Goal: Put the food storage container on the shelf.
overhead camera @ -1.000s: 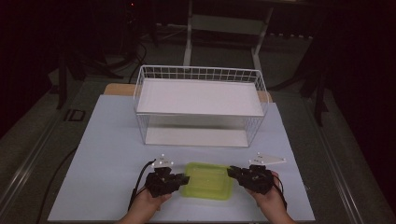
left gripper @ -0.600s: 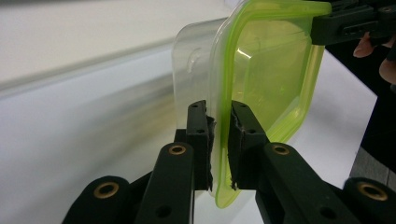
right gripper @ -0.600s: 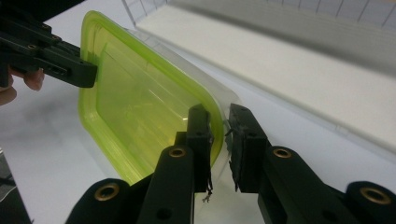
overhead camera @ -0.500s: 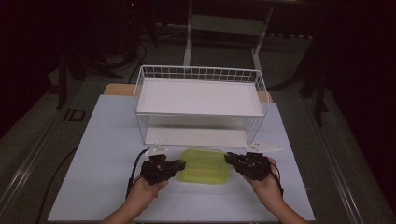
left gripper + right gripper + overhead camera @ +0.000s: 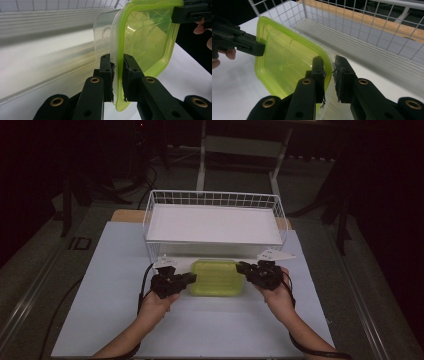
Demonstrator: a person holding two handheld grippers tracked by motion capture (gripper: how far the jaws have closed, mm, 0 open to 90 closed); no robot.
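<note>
Pinching one end each, the left gripper (image 5: 187, 279) and right gripper (image 5: 244, 268) hold a green-lidded box (image 5: 217, 277) just in front of the white wire basket (image 5: 214, 200). It seems lifted off the white table (image 5: 105, 270), though that is hard to tell. No writing can be read on the box.

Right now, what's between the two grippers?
The green-lidded container, clamped at opposite ends by the left gripper and right gripper, as the high view shows.
</note>
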